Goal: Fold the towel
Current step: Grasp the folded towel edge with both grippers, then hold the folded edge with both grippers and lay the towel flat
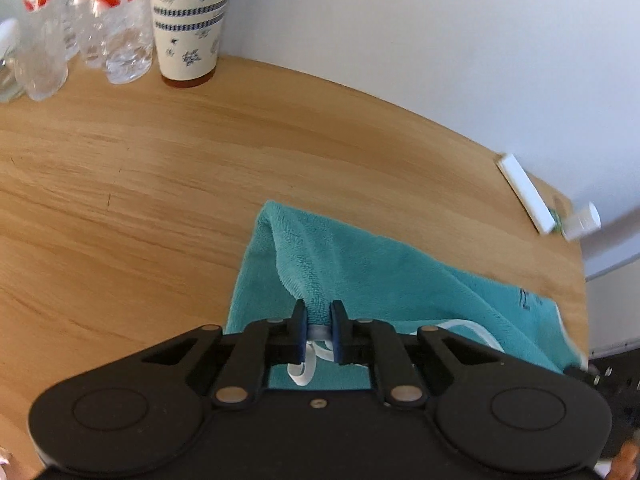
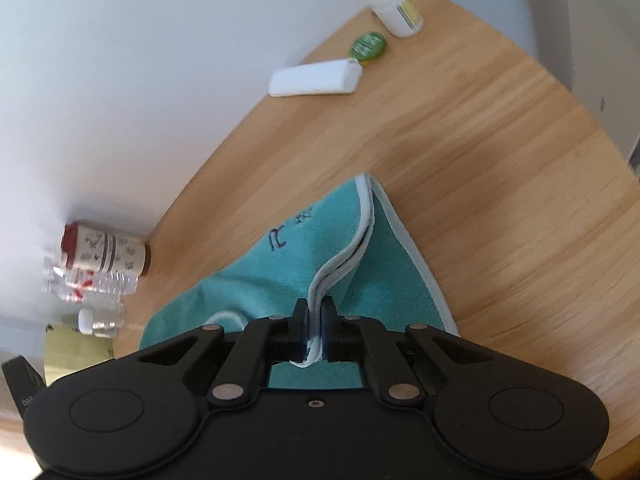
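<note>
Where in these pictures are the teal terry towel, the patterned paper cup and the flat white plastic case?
teal terry towel [image 1: 360, 264]: left wrist view, raised fold.
patterned paper cup [image 1: 188, 20]: left wrist view, side wall.
flat white plastic case [image 2: 314, 78]: right wrist view, top face.

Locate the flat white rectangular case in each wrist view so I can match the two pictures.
Left wrist view: the white case lies at the far right edge of the wooden table, beside the wall, just left of a white-capped bottle.
Right wrist view: the white case lies at upper centre, near the table's far edge, next to a green round lid.
Shared landmark: the patterned paper cup, upper left and lower left.
</note>
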Demonstrator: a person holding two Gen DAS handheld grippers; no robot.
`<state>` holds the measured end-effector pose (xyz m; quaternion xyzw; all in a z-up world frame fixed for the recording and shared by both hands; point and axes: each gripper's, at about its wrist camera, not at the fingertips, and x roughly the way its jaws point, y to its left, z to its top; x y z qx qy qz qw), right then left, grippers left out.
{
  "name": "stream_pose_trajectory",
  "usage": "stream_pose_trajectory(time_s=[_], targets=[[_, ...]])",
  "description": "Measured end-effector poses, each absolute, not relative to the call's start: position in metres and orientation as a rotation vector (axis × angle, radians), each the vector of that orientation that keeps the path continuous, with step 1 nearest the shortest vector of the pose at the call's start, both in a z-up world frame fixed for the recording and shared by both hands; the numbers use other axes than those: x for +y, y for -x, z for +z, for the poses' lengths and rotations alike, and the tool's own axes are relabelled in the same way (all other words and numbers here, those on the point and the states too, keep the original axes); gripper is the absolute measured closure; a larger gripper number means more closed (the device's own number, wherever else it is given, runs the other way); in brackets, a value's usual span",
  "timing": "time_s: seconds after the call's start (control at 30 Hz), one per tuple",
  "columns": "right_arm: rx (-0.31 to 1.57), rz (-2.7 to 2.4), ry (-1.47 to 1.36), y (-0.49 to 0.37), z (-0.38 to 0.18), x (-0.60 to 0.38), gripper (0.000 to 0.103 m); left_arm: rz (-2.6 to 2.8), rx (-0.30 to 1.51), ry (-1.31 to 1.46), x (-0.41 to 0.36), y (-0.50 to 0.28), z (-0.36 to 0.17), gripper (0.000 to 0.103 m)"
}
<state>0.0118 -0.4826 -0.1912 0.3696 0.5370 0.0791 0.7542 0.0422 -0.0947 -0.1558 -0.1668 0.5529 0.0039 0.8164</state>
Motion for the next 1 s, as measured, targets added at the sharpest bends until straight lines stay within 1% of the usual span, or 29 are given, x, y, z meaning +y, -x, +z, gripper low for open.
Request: stream_pose_trajectory(time_s=[0.27,0.53,0.77,1.0], targets=[[1.183,0.209,-0.778,0.003,-0.186,-0.489,0.097,-0.009,1.190,0.360,-0.091,-0.023,-0.143,0.092],[1.218,0.215,-0.717,0.015,-0.190,-0.497,0.097,0.002,1.251,0.365,-0.087,-0.002,-0.152,0.092],[1.279,0.185,-0.652,0.022,-0.216,-0.498,0.097,0.015,1.327,0.290,-0.096,0.009,-0.182,0.092],[1.294,0.195,-0.640,0.033,-0.217,-0.496,0.097,0.005,1.332,0.264,-0.097,0.012,-0.184,0.092]])
